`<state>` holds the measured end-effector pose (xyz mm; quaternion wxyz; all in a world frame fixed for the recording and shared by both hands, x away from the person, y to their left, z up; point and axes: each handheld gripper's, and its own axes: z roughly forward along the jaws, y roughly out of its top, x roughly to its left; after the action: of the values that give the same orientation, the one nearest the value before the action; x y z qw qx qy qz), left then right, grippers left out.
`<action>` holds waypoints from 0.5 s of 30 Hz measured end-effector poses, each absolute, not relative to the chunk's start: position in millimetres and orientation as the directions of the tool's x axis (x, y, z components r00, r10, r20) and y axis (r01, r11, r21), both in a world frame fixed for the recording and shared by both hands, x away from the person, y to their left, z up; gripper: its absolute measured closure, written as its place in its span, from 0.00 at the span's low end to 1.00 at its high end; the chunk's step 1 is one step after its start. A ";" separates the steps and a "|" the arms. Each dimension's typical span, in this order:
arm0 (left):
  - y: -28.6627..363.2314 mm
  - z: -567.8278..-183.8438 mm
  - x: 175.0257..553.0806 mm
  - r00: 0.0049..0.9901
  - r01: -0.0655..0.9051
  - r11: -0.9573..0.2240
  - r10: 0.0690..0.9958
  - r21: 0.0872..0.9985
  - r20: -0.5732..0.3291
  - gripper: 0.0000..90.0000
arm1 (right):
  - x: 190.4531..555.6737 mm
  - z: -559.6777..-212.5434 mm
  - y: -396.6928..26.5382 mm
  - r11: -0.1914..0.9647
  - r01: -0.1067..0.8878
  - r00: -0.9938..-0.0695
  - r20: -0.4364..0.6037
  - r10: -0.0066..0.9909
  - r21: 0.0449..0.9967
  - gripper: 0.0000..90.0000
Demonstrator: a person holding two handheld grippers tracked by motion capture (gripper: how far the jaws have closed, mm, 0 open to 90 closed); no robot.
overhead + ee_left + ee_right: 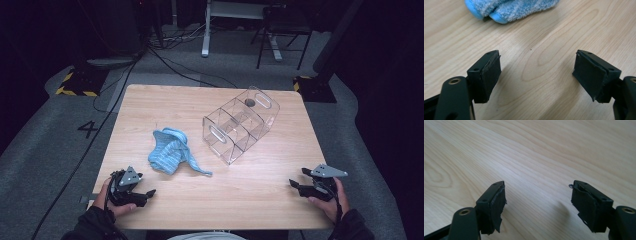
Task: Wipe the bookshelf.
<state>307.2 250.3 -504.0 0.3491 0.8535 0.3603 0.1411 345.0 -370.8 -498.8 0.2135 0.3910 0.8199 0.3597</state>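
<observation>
Left gripper (148, 195) gapes empty, blue cloth (170, 150) just beyond it

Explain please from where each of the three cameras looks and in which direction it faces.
High view: sits above the person's side, faces forward and down on the wooden table, blue cloth and clear divided box; shows both hands with the left gripper and right gripper.
Left gripper view: rides on the left gripper, faces along its open jaws toward the cloth.
Right gripper view: rides on the right gripper, faces along its open jaws over bare tabletop.
Shared: high and left gripper views both show the cloth.
</observation>
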 end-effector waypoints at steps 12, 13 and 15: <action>250.2 -504.2 308.8 0.702 0.518 -0.496 0.712 0.697 -0.015 0.22 | 350.2 -503.8 -377.8 0.379 0.547 -0.568 -0.002 0.823 0.747 0.28; 250.2 -504.2 308.9 0.702 0.518 -0.496 0.712 0.697 -0.015 0.22 | 350.2 -503.8 -377.9 0.379 0.547 -0.568 -0.001 0.823 0.746 0.27; 250.1 -504.2 308.7 0.702 0.519 -0.496 0.712 0.696 -0.016 0.22 | 350.5 -503.9 -377.8 0.378 0.547 -0.566 -0.002 0.824 0.747 0.27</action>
<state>308.7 250.1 -504.2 0.3497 0.8537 0.3604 0.1380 350.5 -377.8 -503.9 0.1915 0.4246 0.8077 0.3615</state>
